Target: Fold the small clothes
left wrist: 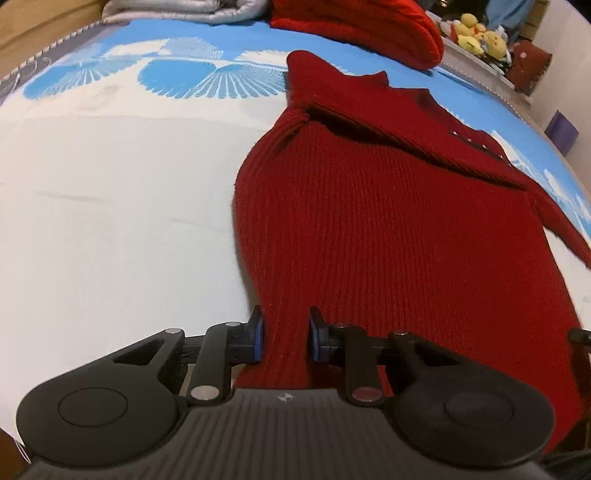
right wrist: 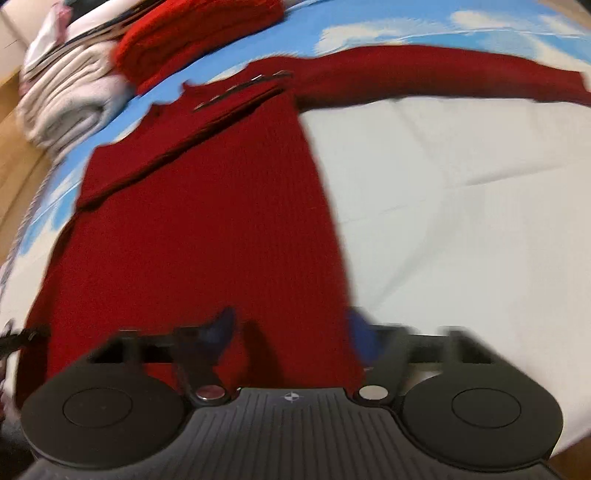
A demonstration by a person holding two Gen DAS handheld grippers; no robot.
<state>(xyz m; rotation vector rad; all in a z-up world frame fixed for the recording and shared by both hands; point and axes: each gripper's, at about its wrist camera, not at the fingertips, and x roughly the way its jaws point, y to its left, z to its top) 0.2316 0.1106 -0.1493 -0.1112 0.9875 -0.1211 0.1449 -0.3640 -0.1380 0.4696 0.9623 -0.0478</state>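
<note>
A dark red ribbed knit sweater [left wrist: 369,229] lies flat on the bed, neck end far, hem near me. One sleeve is folded across the chest; the other sleeve [right wrist: 461,74] stretches out to the right. My left gripper [left wrist: 286,338] sits at the hem's left corner, its blue pads partly apart with the knit edge between them. My right gripper [right wrist: 291,332] is open wide over the hem's right corner; this view is blurred by motion. The sweater also shows in the right wrist view [right wrist: 207,229].
The bed sheet [left wrist: 110,221] is white with a blue cloud print at the far side. A folded bright red knit [left wrist: 362,26] and folded grey-white clothes [right wrist: 66,99] lie at the far edge. Plush toys [left wrist: 476,33] sit on a shelf beyond. Wooden floor [right wrist: 14,155] is left.
</note>
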